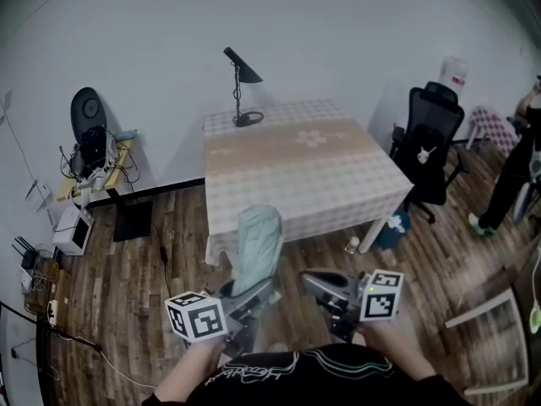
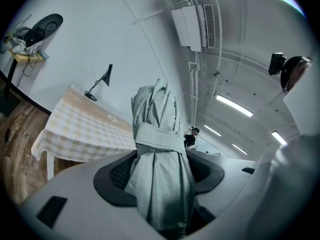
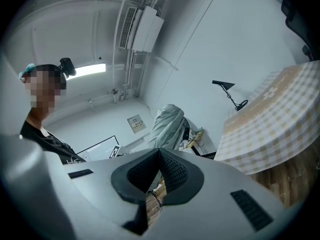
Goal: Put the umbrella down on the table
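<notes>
A folded pale green umbrella (image 1: 256, 244) stands upright in my left gripper (image 1: 254, 299), low in the head view and short of the table's near edge. In the left gripper view both dark pads press on the wrapped umbrella (image 2: 160, 149) just below its strap. The table (image 1: 296, 167) wears a checked beige cloth and lies ahead. My right gripper (image 1: 317, 284) hovers beside the left one, shut, with nothing between its pads. In the right gripper view its pads (image 3: 172, 171) meet at the tip, with the umbrella (image 3: 167, 126) behind them and the table (image 3: 270, 119) to the right.
A black desk lamp (image 1: 241, 83) stands on the table's far left corner. A black office chair (image 1: 431, 142) sits to the table's right, and a person (image 1: 516, 167) stands further right. A small desk with cables (image 1: 93, 163) lines the left wall. A bottle (image 1: 352, 245) and a blue bag (image 1: 395, 227) lie by the near right table leg.
</notes>
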### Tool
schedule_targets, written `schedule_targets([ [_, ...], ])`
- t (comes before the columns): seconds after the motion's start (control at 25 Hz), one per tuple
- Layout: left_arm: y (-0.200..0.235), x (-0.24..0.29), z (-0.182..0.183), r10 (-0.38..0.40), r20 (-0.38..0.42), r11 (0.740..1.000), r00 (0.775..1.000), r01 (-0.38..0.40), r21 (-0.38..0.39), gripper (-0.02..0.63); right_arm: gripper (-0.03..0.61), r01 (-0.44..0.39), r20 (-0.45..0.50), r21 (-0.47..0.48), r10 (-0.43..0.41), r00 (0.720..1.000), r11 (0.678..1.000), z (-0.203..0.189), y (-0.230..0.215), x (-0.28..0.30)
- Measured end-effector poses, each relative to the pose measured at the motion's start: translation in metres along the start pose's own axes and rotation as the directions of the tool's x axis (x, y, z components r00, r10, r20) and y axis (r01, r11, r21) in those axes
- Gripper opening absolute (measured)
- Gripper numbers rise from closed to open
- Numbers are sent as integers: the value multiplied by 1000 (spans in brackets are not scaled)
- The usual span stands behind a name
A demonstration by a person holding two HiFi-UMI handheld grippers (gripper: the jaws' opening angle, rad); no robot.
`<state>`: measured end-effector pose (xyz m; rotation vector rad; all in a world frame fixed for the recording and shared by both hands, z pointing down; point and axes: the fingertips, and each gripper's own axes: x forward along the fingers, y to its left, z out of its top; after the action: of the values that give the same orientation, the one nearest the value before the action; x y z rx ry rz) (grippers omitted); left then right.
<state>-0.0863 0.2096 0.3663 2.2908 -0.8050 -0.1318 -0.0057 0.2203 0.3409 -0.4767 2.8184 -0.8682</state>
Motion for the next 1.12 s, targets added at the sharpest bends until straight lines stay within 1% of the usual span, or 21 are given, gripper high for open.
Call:
schedule_targets([
  [0.2, 39, 24, 39, -10, -15, 1000, 1000, 10, 10, 262, 12, 19, 29, 0, -19, 999, 1000, 33, -41, 29],
  [0.44, 82, 36, 68, -5, -10, 1000, 1000, 5, 7, 262, 12, 35, 28, -3, -35, 999, 999, 46, -75, 61],
  [0.6, 103, 42, 74, 3, -14, 1000, 1000, -3, -14, 262, 12, 57, 21, 13, -57, 998, 998, 46, -92, 70],
  [0.76, 113, 47, 75, -2, -13, 999, 1000, 1, -36, 262, 12, 67, 18, 17, -67, 998, 998, 46, -100, 74],
  [0.88, 115, 50, 78, -12, -22, 999, 1000, 12, -31, 262, 12, 70, 21, 16, -70, 997, 997, 49, -103, 77],
  [1.12, 122, 64, 92, 2, -20, 1000, 1000, -2, -21, 262, 12, 58, 50, 10, -58, 997, 998, 69, -117, 77],
])
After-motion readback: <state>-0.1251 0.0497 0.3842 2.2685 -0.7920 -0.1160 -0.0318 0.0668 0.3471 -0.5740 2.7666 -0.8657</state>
